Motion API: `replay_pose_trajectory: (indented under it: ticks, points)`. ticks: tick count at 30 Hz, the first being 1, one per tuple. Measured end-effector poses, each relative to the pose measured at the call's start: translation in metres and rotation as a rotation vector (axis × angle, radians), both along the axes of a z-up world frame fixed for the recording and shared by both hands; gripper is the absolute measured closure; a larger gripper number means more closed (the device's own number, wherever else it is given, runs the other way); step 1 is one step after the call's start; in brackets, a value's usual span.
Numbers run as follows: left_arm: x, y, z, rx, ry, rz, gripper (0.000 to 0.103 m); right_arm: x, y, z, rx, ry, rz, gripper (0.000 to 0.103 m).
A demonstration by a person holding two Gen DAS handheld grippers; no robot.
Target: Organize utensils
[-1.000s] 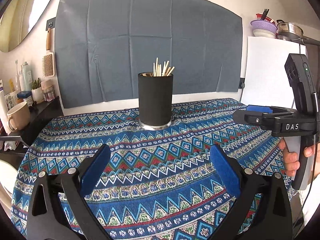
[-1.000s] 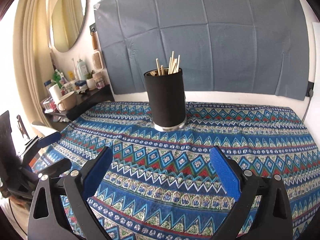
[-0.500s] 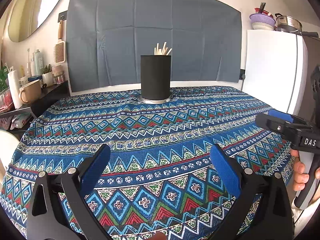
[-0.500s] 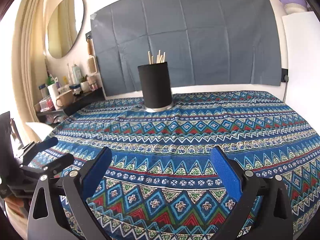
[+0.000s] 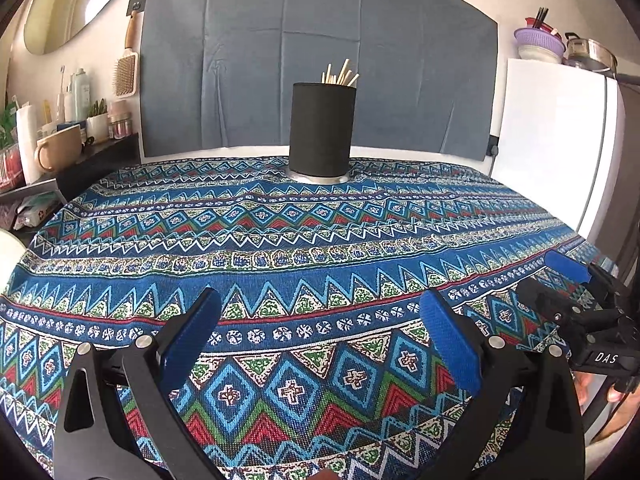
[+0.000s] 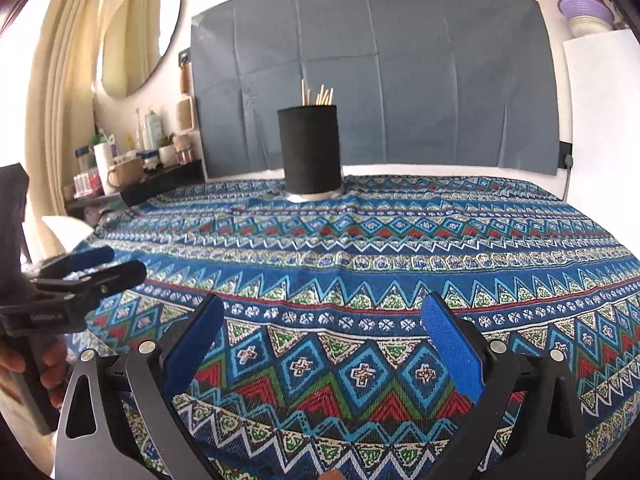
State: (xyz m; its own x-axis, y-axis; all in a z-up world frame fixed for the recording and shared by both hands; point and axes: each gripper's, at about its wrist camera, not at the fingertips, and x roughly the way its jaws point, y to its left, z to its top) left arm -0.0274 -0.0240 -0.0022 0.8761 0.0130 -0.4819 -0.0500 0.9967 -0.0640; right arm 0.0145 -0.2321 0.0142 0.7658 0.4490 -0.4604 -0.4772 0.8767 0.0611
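Chopsticks [image 5: 339, 74] stand bundled in a black holder [image 5: 322, 130] at the far edge of the desk [image 5: 280, 264], near its middle, their pale tips fanning out above the rim. Nearest the cameras, both tools hover over the desk's near edge. The left hand-held gripper [image 5: 318, 340] has its blue pads [image 5: 450, 344] spread wide, with nothing between them but the patterned cloth [image 5: 360, 240] below. The right hand-held gripper [image 6: 320, 340] is likewise spread wide and empty. In the left wrist view the right tool shows at the right edge of the desk, a hand [image 5: 608, 396] wrapped on its handle; in the right wrist view the left tool shows at the left edge, fingers [image 6: 50, 364] curled round its grip. The cloth, banded in blue, red, green and white, covers the whole desk. The holder rests on a silver base, well apart from both grippers. Beyond it a grey sheet [image 5: 320, 48] hangs on the wall. To the left, a shelf [image 5: 92, 156] carries a mug [image 5: 60, 146] and bottles; to the right stands a white fridge [image 5: 556, 140].
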Motion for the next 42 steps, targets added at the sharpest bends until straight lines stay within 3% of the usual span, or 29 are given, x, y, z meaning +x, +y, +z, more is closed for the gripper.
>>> replay_pose_trajectory:
  ticks: [3,10,19,30,42]
  points:
    - [-0.005,-0.001,0.001,0.006,-0.032,-0.009,0.006,-0.005,0.0,-0.003,0.008,-0.05,-0.031,0.008]
    - [-0.004,0.015,0.0,-0.105,-0.038,0.003,0.006,-0.002,-0.005,-0.004,0.058,-0.032,-0.05,0.008]
    - [-0.004,0.01,0.001,-0.074,-0.041,-0.009,0.006,-0.005,-0.001,-0.004,0.026,-0.052,-0.063,0.008]
    - [-0.002,0.016,0.0,-0.104,-0.017,-0.001,0.006,-0.003,0.001,-0.005,0.02,-0.041,-0.055,0.008]
    - [-0.004,0.011,0.001,-0.063,-0.036,-0.016,0.006,-0.005,0.002,-0.006,0.007,-0.043,-0.056,0.008]
